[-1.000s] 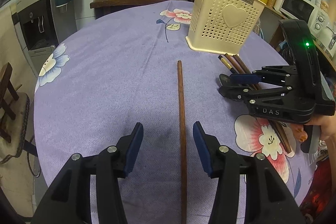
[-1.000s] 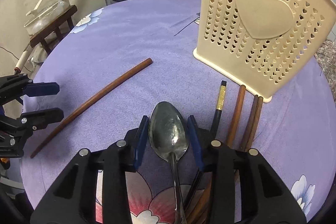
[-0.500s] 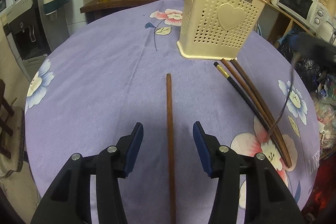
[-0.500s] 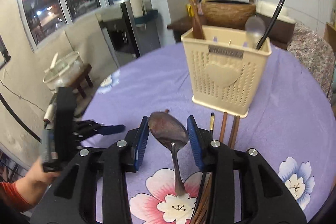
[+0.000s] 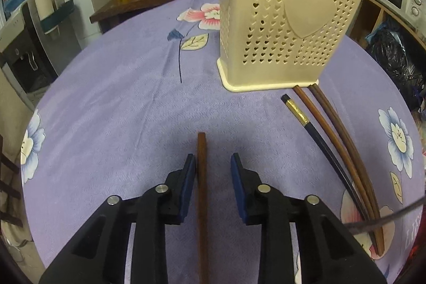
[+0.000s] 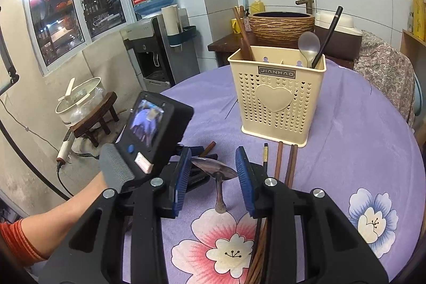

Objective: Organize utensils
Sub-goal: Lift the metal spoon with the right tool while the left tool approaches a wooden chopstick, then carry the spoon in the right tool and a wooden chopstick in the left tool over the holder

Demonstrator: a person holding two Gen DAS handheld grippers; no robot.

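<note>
Brown chopstick (image 5: 201, 177) is lying flat on the purple flowered tablecloth (image 5: 106, 111), running straight forward between the fingers of the left gripper (image 5: 210, 178). Jaws are standing partly open; the stick is sitting close against the left pad, with a clear gap to the right pad. Not yet clamped, as far as this view shows.

Metal spoon (image 6: 215, 171) is sitting between the fingers of the right gripper (image 6: 213, 173), bowl edge-on across the gap, handle drooping down toward the cloth. The bowl is reaching nearly from pad to pad, and the spoon is staying up off the cloth, so I am judging it as gripped by the bowl's edges.

Ahead and to the right of the left gripper, the cream utensil basket (image 5: 282, 25) is standing upright. Three loose chopsticks (image 5: 332, 132), one black and two brown, are lying just in front of its base.

Risks, as judgement:
- The left jaws are sitting off-centre on the stick; closing could roll or push it sideways rather than pinch it.
- The spoon's hold is on a smooth curved bowl; tilting toward the basket could let it pivot or slip out.
- Both grippers are working close together; the right wrist view is showing the left unit just beside the spoon, so collision is possible.

Hard to make out: the stick's near end is being cut off under the left gripper; contact between spoon and pads is partly hidden; basket compartments cannot be told apart.
</note>
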